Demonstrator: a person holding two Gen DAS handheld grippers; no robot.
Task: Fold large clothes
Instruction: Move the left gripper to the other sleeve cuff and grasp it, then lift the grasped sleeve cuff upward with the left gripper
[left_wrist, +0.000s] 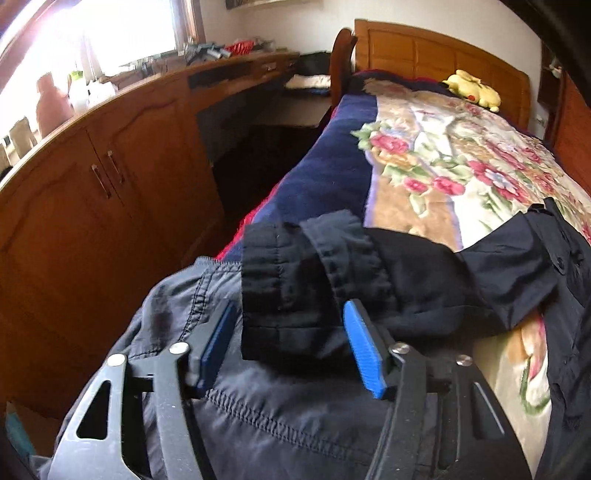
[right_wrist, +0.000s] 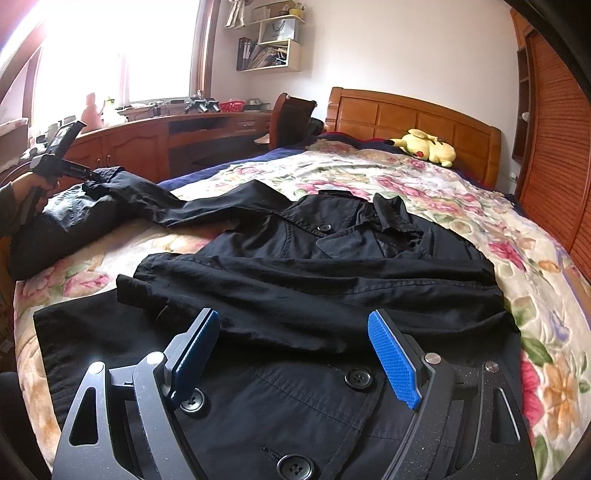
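While the black coat lies face-up mid-bed | left gripper jaws wide open around the sleeve cuff at the bed's left edge: close squarely, fold inward | right gripper wide open, empty, above the front buttons.

The bed bears a black coat and yellow plush.

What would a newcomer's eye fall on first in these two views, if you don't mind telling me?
A black coat lies spread over the floral bedspread, one sleeve folded across its front. The left gripper is open around the cuff of the other sleeve at the bed's edge. A yellow plush toy rests by the wooden headboard.
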